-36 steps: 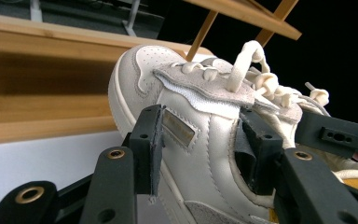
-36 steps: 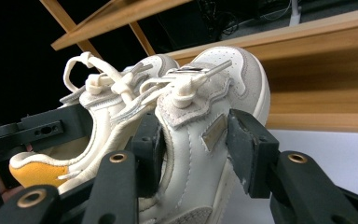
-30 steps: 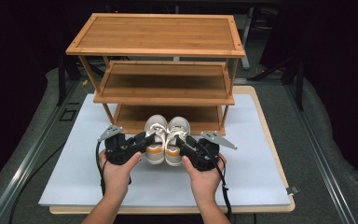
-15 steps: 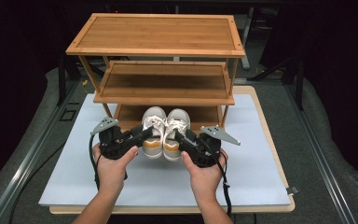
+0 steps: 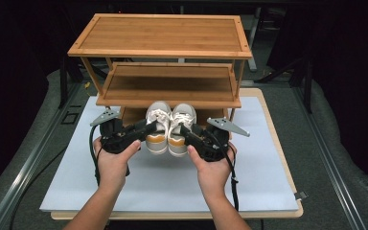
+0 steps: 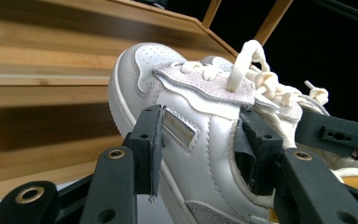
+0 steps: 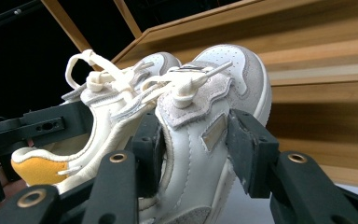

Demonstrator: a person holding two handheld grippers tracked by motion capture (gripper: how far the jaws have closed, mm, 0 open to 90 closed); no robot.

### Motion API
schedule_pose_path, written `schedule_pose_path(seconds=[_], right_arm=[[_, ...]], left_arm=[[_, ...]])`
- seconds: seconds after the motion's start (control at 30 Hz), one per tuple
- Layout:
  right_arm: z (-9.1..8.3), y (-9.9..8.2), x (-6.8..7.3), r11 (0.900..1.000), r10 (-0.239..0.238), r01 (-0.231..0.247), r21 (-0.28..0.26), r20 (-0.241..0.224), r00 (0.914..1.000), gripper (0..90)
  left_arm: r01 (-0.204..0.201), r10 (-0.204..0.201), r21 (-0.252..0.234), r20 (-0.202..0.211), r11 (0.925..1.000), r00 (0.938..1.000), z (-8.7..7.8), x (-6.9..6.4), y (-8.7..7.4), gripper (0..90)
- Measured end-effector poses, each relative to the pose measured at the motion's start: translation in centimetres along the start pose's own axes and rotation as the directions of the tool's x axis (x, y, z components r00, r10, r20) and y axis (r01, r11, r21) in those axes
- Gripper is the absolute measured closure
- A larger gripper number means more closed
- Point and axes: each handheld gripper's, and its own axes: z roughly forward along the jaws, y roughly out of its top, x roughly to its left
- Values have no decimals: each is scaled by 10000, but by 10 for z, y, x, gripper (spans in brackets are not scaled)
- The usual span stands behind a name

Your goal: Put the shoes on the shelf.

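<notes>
You've got the left gripper (image 5: 146,128) and right gripper (image 5: 186,130) each clamped on a shoe (image 5: 157,125), toes just off the shelf edge (image 5: 167,102), open board (image 5: 172,182) behind.

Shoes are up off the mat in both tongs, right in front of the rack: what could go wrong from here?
The left shoe and right shoe are each clamped only across the midfoot, so either could pivot or slip. Their toes sit close under the middle shelf edge and could knock it. Loose laces may snag the tongs.
</notes>
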Motion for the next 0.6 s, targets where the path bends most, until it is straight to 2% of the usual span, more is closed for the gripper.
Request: schedule_pose_path(seconds=[0.27,0.47,0.6], right_arm=[[5,14,3,9999,-159,159,35,136,9998,569],[12,22,5,9988,-477,476,110,78,9988,569],[16,25,5,9987,-503,502,101,71,9987,568]], left_arm=[[112,-111,-93,5,9999,9999,3,3,11,556],[67,-68,-120,-98,9999,9999,4,6,17,556],[-13,10,-109,-202,9999,9998,6,7,23,556]])
